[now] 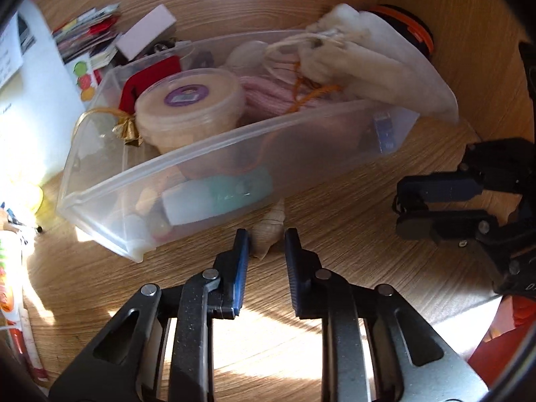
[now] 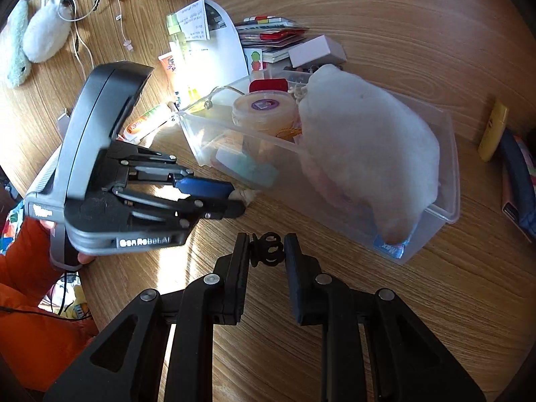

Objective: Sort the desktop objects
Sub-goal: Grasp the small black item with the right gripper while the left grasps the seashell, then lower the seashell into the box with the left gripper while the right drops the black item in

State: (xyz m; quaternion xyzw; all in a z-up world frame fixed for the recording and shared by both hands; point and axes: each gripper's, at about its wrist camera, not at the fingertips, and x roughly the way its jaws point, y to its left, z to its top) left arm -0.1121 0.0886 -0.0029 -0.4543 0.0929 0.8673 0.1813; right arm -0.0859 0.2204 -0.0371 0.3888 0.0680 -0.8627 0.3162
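Note:
A clear plastic bin [image 1: 100, 181] [image 2: 445, 154] on the wooden desk holds a round tub [image 1: 187, 107] [image 2: 264, 109], a white drawstring pouch [image 1: 338, 57] [image 2: 365, 140], pink yarn and other bits. A pale spiral seashell [image 1: 268, 227] [image 2: 244, 196] lies on the desk against the bin's near wall. My left gripper [image 1: 266, 238] [image 2: 234, 197] has its jaws on either side of the shell, closed on it. My right gripper [image 2: 267, 248] [image 1: 408, 212] is shut on a small black hair claw clip [image 2: 268, 249], just above the desk in front of the bin.
Papers and cards [image 2: 274, 37], a white box [image 2: 316, 50], tubes [image 2: 147, 124] and a white sheet [image 2: 207, 50] lie behind the bin. Plush toys [image 2: 47, 37] and cables are at far left. A yellow item [image 2: 492, 130] and a bag [image 2: 519, 181] sit at right.

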